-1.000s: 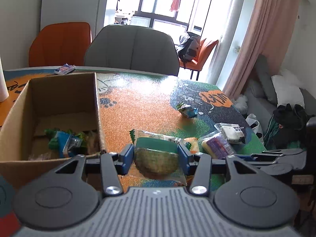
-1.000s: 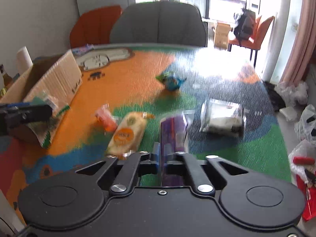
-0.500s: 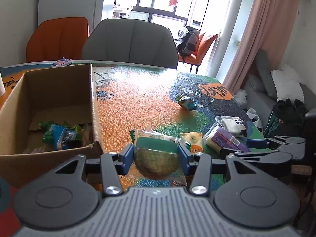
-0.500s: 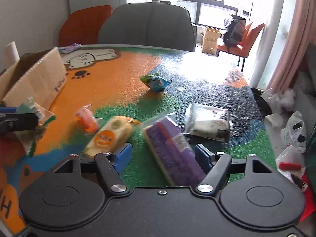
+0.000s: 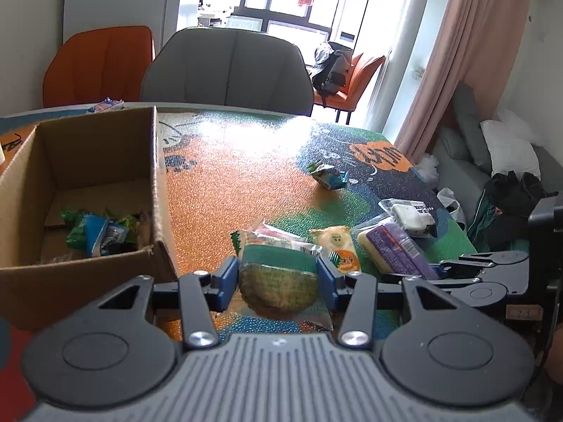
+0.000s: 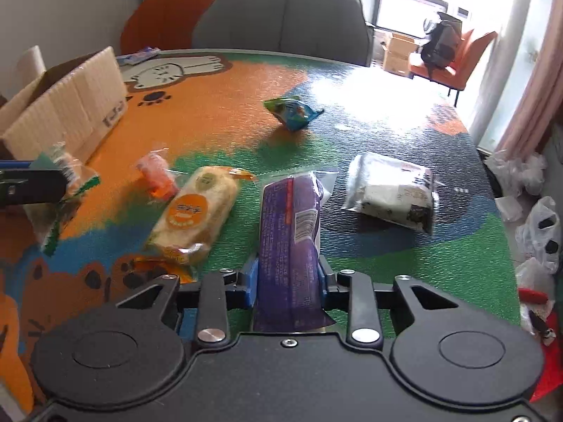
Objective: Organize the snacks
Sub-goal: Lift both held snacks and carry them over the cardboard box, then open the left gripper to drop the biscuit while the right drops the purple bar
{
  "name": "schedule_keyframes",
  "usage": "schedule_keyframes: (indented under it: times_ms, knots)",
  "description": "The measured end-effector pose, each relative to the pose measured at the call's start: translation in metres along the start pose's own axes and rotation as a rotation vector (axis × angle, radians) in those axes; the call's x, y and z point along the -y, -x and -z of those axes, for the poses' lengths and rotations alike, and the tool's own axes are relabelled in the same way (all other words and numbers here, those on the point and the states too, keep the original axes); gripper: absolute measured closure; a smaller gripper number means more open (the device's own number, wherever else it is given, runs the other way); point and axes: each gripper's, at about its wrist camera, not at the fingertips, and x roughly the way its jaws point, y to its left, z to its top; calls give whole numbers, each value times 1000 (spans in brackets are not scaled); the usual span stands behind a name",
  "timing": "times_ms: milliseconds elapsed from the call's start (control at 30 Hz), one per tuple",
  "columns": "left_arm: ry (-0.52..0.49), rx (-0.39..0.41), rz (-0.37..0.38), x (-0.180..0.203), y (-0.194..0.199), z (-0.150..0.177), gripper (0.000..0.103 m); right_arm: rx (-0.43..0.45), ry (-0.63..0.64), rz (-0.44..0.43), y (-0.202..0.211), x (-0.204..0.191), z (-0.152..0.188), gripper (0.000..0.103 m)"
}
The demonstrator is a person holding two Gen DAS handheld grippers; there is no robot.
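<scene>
My left gripper [image 5: 278, 277] is shut on a green-topped cake packet [image 5: 279, 277] and holds it just right of the cardboard box [image 5: 155, 161], which has several snacks inside. My right gripper [image 6: 286, 277] is shut on a purple snack pack [image 6: 288, 232] lying on the table. In the right wrist view an orange-label bread pack [image 6: 195, 214], a small orange packet [image 6: 156, 176], a white-and-black pack [image 6: 390, 193] and a green-blue packet [image 6: 290, 112] lie on the mat. The left gripper with its packet shows at the left edge of the right wrist view [image 6: 52, 179].
A grey chair [image 5: 228, 66] and an orange chair [image 5: 100, 63] stand behind the table. A small blue-pink packet [image 5: 105, 104] lies at the far edge. The table's right edge drops to bags on the floor [image 6: 538, 225].
My right gripper opened, then closed around the purple pack. My left gripper has kept its packet and drifted slightly back from the box.
</scene>
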Motion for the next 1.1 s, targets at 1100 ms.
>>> schedule_keyframes:
  times_ms: [1100]
  knots:
    - [81, 148, -144, -100, 73, -40, 55, 221, 62, -172, 52, -112, -90, 74]
